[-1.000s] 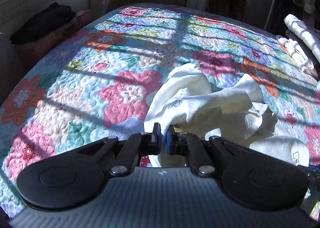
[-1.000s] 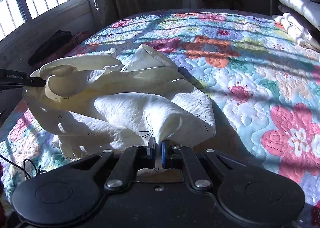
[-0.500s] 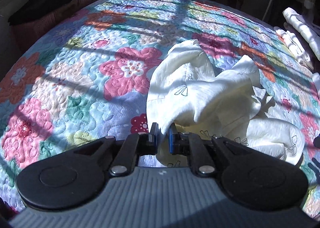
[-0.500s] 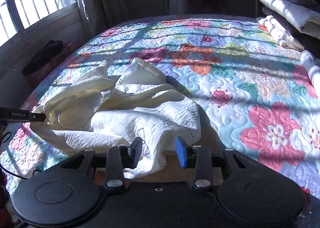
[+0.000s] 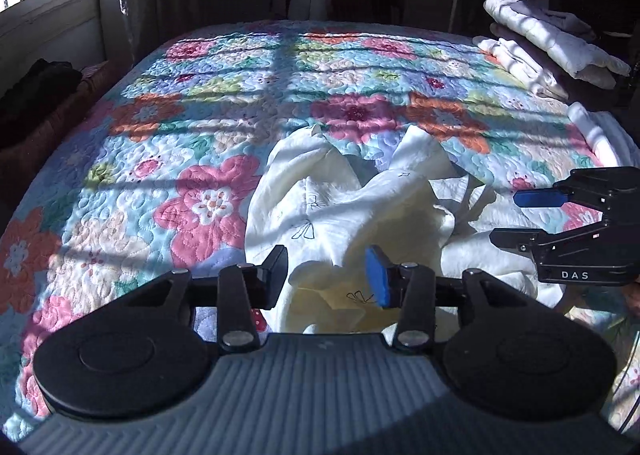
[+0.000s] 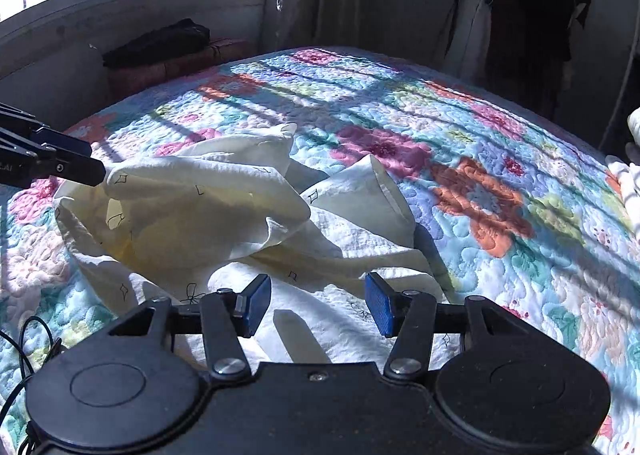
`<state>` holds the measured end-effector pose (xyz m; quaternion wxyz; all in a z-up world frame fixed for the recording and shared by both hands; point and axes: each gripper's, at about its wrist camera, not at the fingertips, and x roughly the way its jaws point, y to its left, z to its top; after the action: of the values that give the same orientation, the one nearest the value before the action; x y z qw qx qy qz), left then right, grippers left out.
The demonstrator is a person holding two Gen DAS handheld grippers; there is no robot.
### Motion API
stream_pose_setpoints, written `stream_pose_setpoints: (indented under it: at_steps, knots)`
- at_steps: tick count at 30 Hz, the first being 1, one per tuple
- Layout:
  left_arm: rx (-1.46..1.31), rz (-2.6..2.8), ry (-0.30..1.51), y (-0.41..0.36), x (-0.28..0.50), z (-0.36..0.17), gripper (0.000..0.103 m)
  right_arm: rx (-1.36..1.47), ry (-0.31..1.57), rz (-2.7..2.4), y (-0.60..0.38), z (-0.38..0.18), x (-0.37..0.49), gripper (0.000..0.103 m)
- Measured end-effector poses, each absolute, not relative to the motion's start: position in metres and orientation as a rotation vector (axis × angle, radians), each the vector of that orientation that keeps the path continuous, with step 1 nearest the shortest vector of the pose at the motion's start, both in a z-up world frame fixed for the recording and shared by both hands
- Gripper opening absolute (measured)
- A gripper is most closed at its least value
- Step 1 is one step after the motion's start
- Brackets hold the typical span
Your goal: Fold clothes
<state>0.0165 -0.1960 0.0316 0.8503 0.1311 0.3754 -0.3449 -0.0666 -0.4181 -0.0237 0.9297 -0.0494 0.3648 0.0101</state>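
Left gripper (image 5: 326,275) is opening in the left wrist view, jaws apart, nothing pinched; the cream garment (image 5: 360,215) is lying crumpled on the bed (image 5: 160,135) just under it. Right gripper (image 5: 516,217) is showing at the frame's right edge, near the cloth. Folded clothes (image 5: 552,43) are sitting stacked at the far right corner.

Right wrist view: right gripper (image 6: 318,303) is also opening, empty, hovering over the garment (image 6: 208,207). Folding of this piece looks barely begun; flattening and every fold are left.
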Motion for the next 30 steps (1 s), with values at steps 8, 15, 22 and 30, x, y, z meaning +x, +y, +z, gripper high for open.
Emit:
stream_pose_setpoints:
  at_steps: [8,15,22,30]
  knots:
    - [0.522,-0.752,0.783,-0.236,0.035,0.004,0.055,-0.329,0.762,0.146,-0.399,-0.035,-0.050,0.056]
    - [0.436,-0.736,0.835,-0.227,0.052,0.000,0.051,-0.359,0.775,0.217,-0.396,-0.037,-0.022,0.057]
    - [0.403,-0.635,0.829,-0.201,0.064,-0.010,0.041,-0.367,0.811,0.217,-0.389,-0.059,-0.009,0.057]
    - [0.351,-0.674,0.770,-0.199,0.060,-0.007,0.085,-0.365,0.749,0.252,-0.383,-0.055,0.002,0.056]
